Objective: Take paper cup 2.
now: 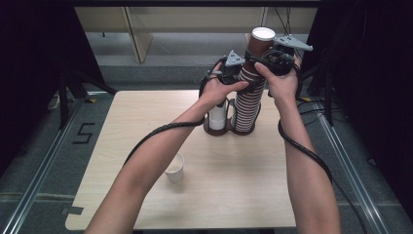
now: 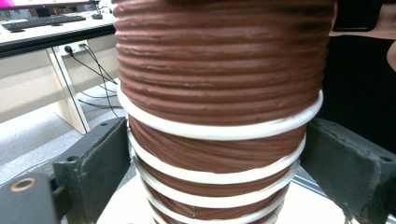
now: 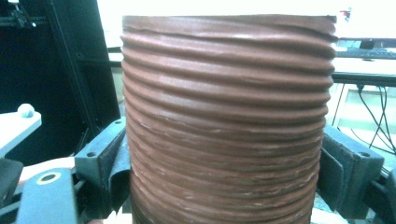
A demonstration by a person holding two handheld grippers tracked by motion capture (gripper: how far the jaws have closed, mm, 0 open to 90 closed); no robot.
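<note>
While the stack of brown ribbed cups stands in its holder on the surface, the left tongs pinch its middle and the right tongs pinch the top cup.

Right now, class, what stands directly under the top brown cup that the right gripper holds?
Under the top brown cup stands a stack of nested brown cups, white rims showing, in a dark holder. Hands cover the stack's middle.

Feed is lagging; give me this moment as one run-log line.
left claw: shut on cup stack | right claw: shut on top cup | loose white cup: on table
</note>
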